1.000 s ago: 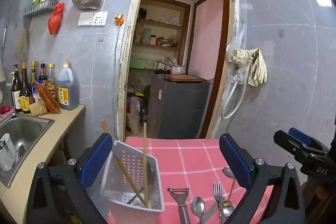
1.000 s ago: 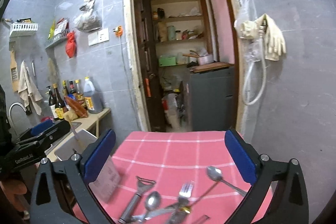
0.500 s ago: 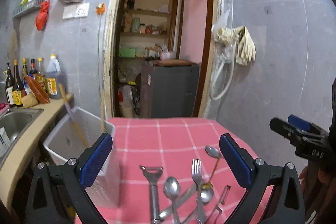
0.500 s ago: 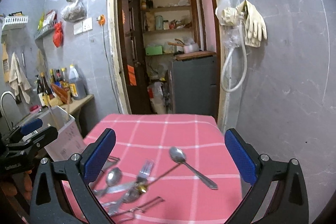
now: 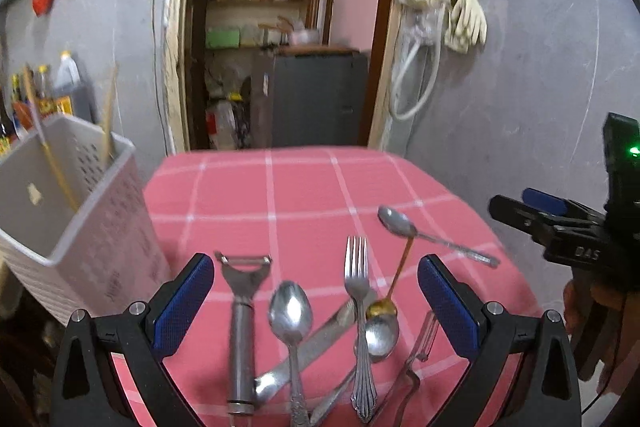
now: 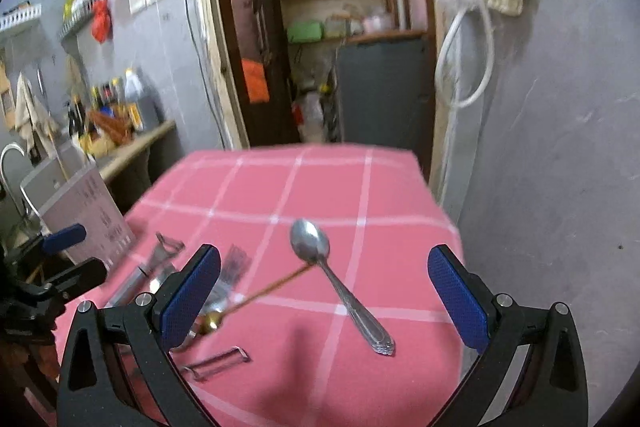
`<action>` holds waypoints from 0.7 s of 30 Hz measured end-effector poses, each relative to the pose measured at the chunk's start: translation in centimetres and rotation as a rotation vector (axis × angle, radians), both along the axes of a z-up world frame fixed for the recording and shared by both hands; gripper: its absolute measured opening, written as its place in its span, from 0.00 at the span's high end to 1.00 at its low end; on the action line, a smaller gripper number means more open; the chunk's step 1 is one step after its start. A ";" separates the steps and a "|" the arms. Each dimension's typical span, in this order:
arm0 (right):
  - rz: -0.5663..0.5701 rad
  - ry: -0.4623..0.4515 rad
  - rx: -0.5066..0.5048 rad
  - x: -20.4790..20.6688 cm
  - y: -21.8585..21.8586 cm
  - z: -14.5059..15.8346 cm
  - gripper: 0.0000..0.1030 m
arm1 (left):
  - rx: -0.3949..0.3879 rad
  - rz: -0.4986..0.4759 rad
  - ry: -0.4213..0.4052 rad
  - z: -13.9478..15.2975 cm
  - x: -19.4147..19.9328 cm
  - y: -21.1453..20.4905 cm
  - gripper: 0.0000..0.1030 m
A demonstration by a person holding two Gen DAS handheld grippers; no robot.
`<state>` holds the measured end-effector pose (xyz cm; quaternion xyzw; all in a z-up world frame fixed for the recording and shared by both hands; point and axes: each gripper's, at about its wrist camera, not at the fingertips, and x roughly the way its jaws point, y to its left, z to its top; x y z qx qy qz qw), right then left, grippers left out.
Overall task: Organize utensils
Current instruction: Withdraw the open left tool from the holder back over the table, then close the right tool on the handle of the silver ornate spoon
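- left wrist view: your left claw point(image 5: 312, 301) is spread wide and holds nothing; its blue pads point(image 5: 182, 301) stand on both sides of the pile of utensils on the bench point(image 5: 304, 187) with the pink checked cloth.
- between the pads lie a metal peeler point(image 5: 241, 323), a silver spoon point(image 5: 291, 323) and a fork point(image 5: 358, 307), close together, with handles that cross near the lower edge.
- a gold spoon point(image 5: 382, 307) lies to the right of the fork, its thin stem pointing up to a lone spoon point(image 5: 424, 233), which lies apart from the pile.
- the white utensil basket point(image 5: 60, 211) stands at the left edge of the bench, with chopsticks point(image 5: 50, 155) standing tilted inside.
- your right claw point(image 5: 560, 227) shows at the right edge, beside the bench.
- right wrist view: your right claw point(image 6: 324, 301) is also wide and empty; the lone spoon point(image 6: 336, 279) lies on the cloth between its pads point(image 6: 456, 301), touched by neither.
- your left claw point(image 6: 60, 267) shows at the left, near the basket point(image 6: 80, 211).
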<state>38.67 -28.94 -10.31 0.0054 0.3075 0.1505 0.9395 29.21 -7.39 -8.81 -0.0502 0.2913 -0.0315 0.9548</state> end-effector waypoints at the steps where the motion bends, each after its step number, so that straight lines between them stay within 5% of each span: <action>1: 0.008 0.021 -0.005 0.5 0.1 -0.7 0.02 | -0.007 -0.004 0.015 -0.4 0.2 0.0 0.00; 12: 0.087 0.214 -0.118 5.2 2.8 -6.0 0.55 | -0.061 0.014 0.162 -4.2 3.2 0.7 0.24; 21: 0.136 0.265 -0.150 6.4 4.8 -7.2 0.71 | -0.071 0.012 0.275 -6.1 5.9 1.3 0.34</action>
